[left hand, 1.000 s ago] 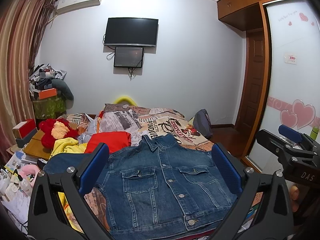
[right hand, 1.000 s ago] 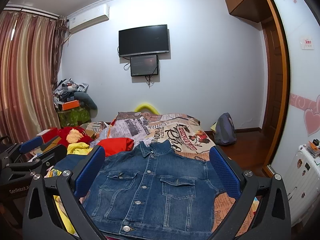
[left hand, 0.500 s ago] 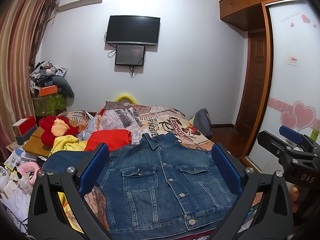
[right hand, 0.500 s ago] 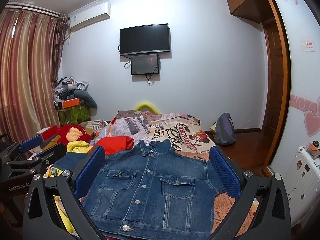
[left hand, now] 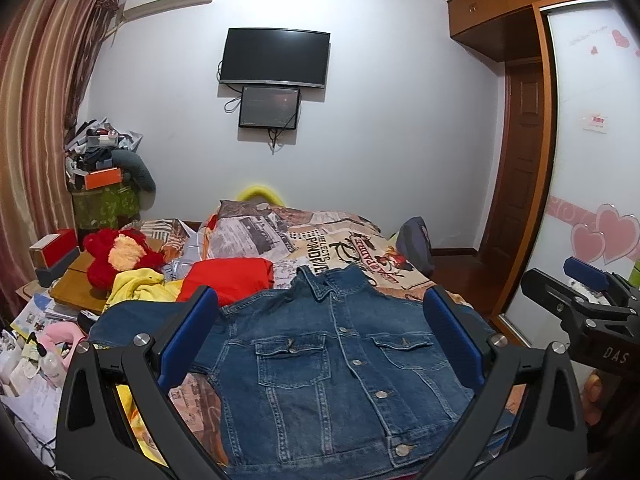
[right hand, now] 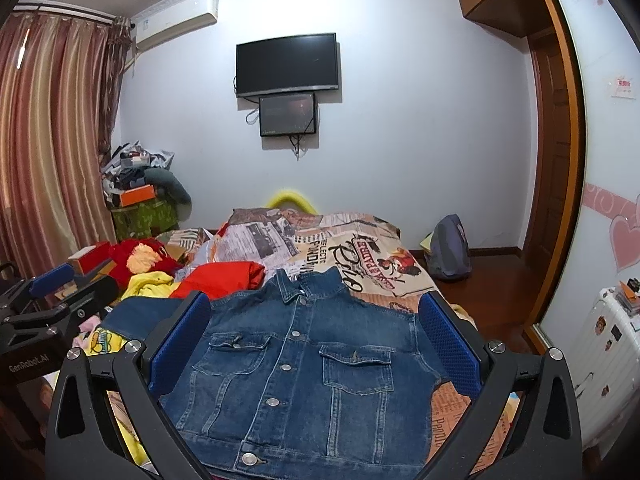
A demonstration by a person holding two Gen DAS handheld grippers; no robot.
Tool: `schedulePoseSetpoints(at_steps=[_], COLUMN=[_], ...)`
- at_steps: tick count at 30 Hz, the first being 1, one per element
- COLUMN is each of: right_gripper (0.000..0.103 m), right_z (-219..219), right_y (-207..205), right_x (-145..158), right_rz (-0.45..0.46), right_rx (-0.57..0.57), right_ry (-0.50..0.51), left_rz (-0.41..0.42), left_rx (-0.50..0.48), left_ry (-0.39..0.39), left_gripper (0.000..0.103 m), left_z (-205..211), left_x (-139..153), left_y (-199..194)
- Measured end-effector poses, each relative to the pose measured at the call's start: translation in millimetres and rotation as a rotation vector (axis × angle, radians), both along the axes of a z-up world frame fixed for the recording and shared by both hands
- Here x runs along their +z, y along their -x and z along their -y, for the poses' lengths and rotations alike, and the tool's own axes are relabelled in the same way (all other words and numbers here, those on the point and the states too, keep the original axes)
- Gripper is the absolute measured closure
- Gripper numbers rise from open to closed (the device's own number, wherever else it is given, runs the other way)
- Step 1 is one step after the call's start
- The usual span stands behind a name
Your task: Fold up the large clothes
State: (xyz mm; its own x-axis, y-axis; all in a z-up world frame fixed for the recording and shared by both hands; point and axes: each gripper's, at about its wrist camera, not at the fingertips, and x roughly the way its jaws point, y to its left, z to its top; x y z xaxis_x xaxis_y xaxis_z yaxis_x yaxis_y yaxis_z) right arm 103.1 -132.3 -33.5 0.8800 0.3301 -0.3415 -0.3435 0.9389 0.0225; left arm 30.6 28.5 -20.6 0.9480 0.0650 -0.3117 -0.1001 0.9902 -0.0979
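A blue denim jacket [left hand: 332, 364] lies flat on the bed, front up, buttoned, collar pointing away; it also shows in the right wrist view [right hand: 304, 364]. One sleeve spreads out to the left [left hand: 132, 320]. My left gripper [left hand: 320, 340] is open and empty, held above the jacket's near half. My right gripper [right hand: 316, 336] is open and empty, also above the jacket. The right gripper shows at the right edge of the left wrist view [left hand: 580, 304]; the left gripper shows at the left edge of the right wrist view [right hand: 44, 312].
The bed [left hand: 340, 240] has a printed newspaper-pattern cover. A red garment [left hand: 232, 280], a yellow garment [left hand: 136, 288] and a red plush toy [left hand: 116, 256] lie left of the jacket. A cluttered low table [left hand: 68, 296] stands left. A backpack [right hand: 450, 248] and a white suitcase [right hand: 608, 344] stand right.
Both views have tilted slightly downward, so the room sits a little higher in frame. The jacket has not moved and both grippers stay open.
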Motion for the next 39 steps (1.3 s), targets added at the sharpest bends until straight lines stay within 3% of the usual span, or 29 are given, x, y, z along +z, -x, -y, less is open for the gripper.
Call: schedulePoseSetpoints(at_steps=[13,17,23,28,31,39], right_gripper=[0.0,0.0,0.0,0.0,0.0,0.0], right_z=[-37.9,-53.7,-66.2,-64.2,-61.6,-60.8], right_y=[-59.6,-94.4,-136.8,-163.3,-173.1,-195.0], right_x=[-20.6,-45.9,-86.2,-113.3,-122.1,-137.5], right_rz=[-0.064,-0.148,-0.325,-0.44,-0.479,-0.556], right_rx=[0.01,0.003,0.032,-0.009,-0.032,-0.057], right_ry=[0.097,0.136,0.16,0.197,0.219,0.22], left_rz=[-0.015,-0.055,-0.204,-0.352,-0.397,-0.448], left_rx=[0.116,0.179,0.247,0.295,0.337,0.404], left_ry=[-0.011,0.014,0.059,0.289,0.419,0.666], left_gripper=[0.0,0.0,0.0,0.0,0.002,0.026], left_z=[-76.0,-111.1,-171.1,-248.3,-293.7,-381.1], left_x=[-12.4,-36.5,-93.0,-149.6,-179.8,-233.8], left_y=[-51.5,-72.8,-101.9,-116.7,-118.3,-118.0])
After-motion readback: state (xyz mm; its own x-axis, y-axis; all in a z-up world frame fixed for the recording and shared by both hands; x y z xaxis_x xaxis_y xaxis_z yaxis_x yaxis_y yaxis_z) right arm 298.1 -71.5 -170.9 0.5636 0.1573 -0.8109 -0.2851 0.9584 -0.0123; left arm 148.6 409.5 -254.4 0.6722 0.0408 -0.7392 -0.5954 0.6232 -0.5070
